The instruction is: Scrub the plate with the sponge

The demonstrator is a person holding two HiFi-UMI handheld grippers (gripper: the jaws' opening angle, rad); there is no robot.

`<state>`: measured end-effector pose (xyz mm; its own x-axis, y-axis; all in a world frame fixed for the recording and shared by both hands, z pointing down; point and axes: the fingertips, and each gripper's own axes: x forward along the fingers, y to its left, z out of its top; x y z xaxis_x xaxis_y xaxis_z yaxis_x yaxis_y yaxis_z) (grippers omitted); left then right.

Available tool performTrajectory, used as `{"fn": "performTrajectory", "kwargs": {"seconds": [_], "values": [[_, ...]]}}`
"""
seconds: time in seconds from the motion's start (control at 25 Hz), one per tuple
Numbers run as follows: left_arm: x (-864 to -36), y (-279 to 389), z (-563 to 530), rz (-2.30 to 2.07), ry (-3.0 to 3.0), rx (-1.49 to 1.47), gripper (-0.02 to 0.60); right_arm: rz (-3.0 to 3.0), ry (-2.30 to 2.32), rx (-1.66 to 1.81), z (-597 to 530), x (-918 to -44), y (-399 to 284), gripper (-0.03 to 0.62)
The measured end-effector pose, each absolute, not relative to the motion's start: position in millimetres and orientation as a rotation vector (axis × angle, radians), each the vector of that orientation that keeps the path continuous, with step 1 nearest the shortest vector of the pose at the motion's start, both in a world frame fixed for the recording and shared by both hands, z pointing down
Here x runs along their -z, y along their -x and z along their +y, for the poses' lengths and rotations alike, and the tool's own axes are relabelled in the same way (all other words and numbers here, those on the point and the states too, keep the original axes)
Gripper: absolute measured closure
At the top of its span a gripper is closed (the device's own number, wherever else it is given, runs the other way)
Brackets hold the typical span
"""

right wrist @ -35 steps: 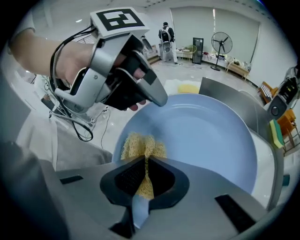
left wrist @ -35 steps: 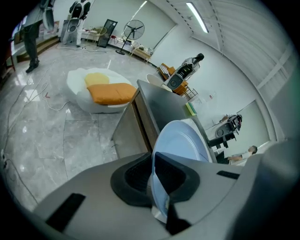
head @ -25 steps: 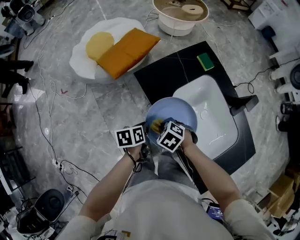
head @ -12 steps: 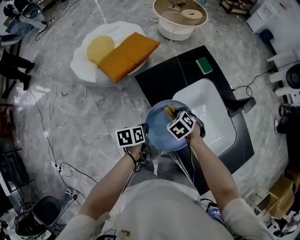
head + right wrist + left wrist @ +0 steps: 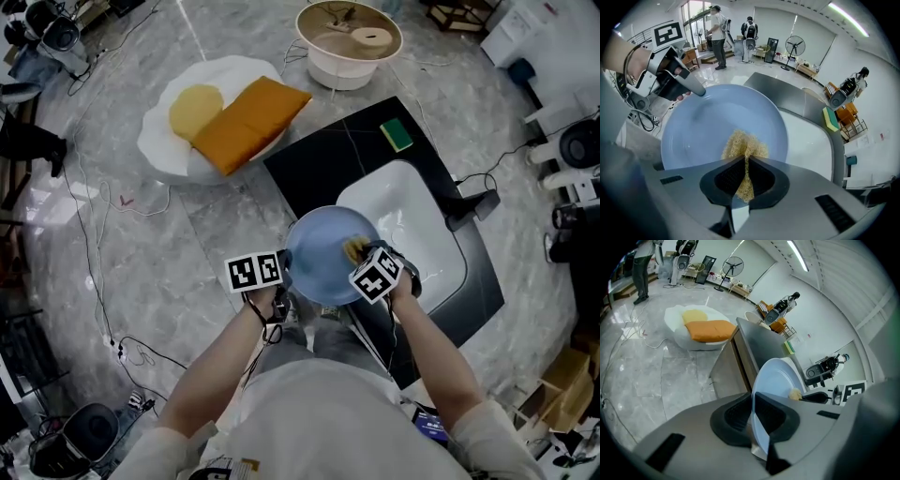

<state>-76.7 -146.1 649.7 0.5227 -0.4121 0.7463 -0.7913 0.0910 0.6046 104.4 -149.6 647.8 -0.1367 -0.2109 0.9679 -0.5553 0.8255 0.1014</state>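
A light blue plate (image 5: 319, 251) is held tilted over the near-left corner of the white sink (image 5: 427, 220). My left gripper (image 5: 285, 274) is shut on the plate's left rim; in the left gripper view the plate (image 5: 777, 379) runs edge-on between the jaws of the left gripper (image 5: 752, 414). My right gripper (image 5: 746, 174) is shut on a yellow fibrous sponge (image 5: 744, 144) that presses on the plate's face (image 5: 701, 129). In the head view the sponge (image 5: 354, 248) sits on the plate's right part, just ahead of the right gripper (image 5: 366, 259).
A black mat (image 5: 319, 155) surrounds the sink, with a green sponge (image 5: 396, 134) on its far corner. A white tray (image 5: 155, 141) with yellow and orange pads lies far left, a white bowl (image 5: 347, 45) beyond. Cables trail at left. People stand far back.
The right gripper has swept the sponge around the plate's face, from its lower left, over the top, to the right side. The left gripper keeps its hold on the rim.
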Motion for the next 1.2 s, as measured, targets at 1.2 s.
{"fn": "performTrajectory", "kwargs": {"seconds": [1.2], "values": [[-446.5,109.7,-165.6,-1.335,-2.102,-0.323,0.456,-2.344,-1.118,-0.38,-150.1,-421.0,-63.9,0.546]]}}
